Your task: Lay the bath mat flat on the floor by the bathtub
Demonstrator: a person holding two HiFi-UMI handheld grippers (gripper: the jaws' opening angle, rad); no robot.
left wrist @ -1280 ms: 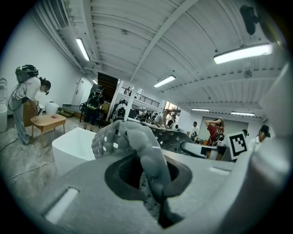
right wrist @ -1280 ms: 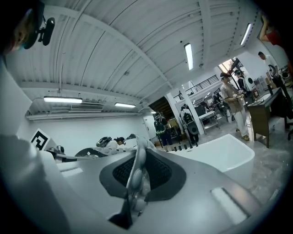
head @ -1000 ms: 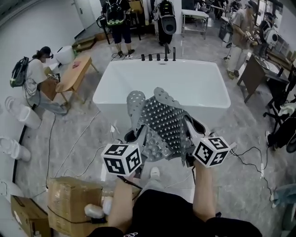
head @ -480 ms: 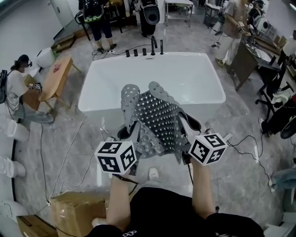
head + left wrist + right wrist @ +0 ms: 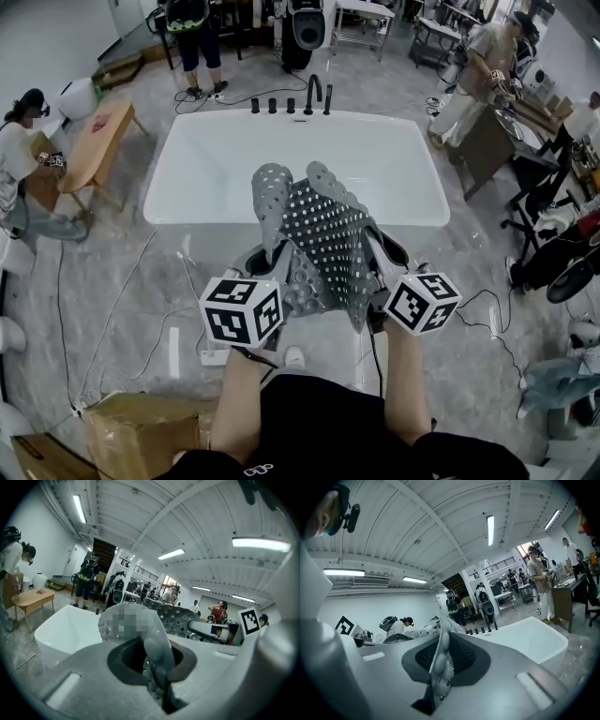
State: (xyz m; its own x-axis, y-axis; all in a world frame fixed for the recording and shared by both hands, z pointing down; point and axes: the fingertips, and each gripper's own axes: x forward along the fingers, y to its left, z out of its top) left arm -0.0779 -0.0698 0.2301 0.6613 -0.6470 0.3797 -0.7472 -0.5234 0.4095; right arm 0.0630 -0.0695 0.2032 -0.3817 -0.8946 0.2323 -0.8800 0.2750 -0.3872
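Gripping with the left gripper (image 5: pixel 270 270) the left edge of the bath mat (image 5: pixel 326 234) and with the right gripper (image 5: pixel 379 255) its right edge, holding it bunched above the floor (image 5: pixel 122 272) just before the bathtub (image 5: pixel 206 159); advising spreading both apart evenly, then lowering level.

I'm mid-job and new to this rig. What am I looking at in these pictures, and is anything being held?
No robot arm here: a person holds a two-jaw gripper in each hand. The head view looks down from the person's head; the other two ride on the grippers and look along their jaws. The left gripper and right gripper are each shut on an edge of the grey perforated bath mat, which is bunched up in the air between them. Ahead stands the white bathtub on the marbled floor. The mat is not yet laid down.
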